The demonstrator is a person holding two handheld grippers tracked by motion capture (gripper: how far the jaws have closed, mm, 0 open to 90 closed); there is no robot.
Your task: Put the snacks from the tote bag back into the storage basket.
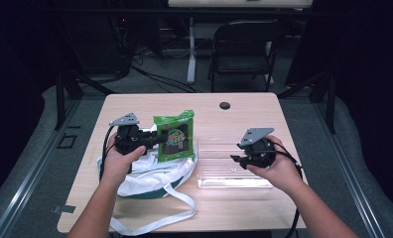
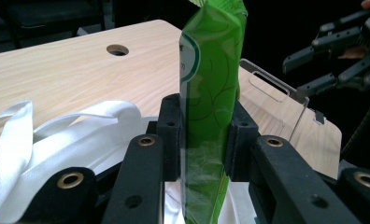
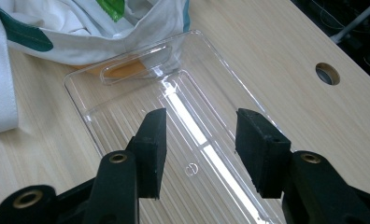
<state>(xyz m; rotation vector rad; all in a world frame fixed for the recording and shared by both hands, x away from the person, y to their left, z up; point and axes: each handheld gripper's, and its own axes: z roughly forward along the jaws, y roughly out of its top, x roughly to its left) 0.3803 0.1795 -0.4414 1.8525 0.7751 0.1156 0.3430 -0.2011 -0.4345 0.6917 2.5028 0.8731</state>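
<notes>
Gripping a green pouch [image 1: 174, 136] upright above a white bag [image 1: 152, 174], with the left gripper [image 1: 155, 140] clamped on its lower edge, at the left half of a wooden table [image 1: 244, 111]. Hovering open over a clear tray [image 1: 232, 173] at the right, the right gripper [image 1: 235, 159], nothing between its pads. Seen from above: the pouch's front face, with a dark panel and a round logo, print too small to read; a black chair [image 1: 244, 47] beyond the far edge; a round hole [image 1: 225, 105] in the tabletop. Seen along the left jaws instead: the pouch [image 2: 211, 93] edge-on, pinched flat between both pads [image 2: 170, 135], swirl pattern on the film, a sliver of white label with lettering cut off; white straps [image 2: 15, 144] below; the other gripper [image 2: 335, 60] far right, above the tray's handle slot [image 2: 267, 84]. Seen along the right jaws: pads [image 3: 262, 149] apart over the ribbed tray [image 3: 127, 107], a small moulded mark near its middle, unreadable; bag [image 3: 85, 28] with green trim touching the tray's far end, a scrap of green inside its mouth.
</notes>
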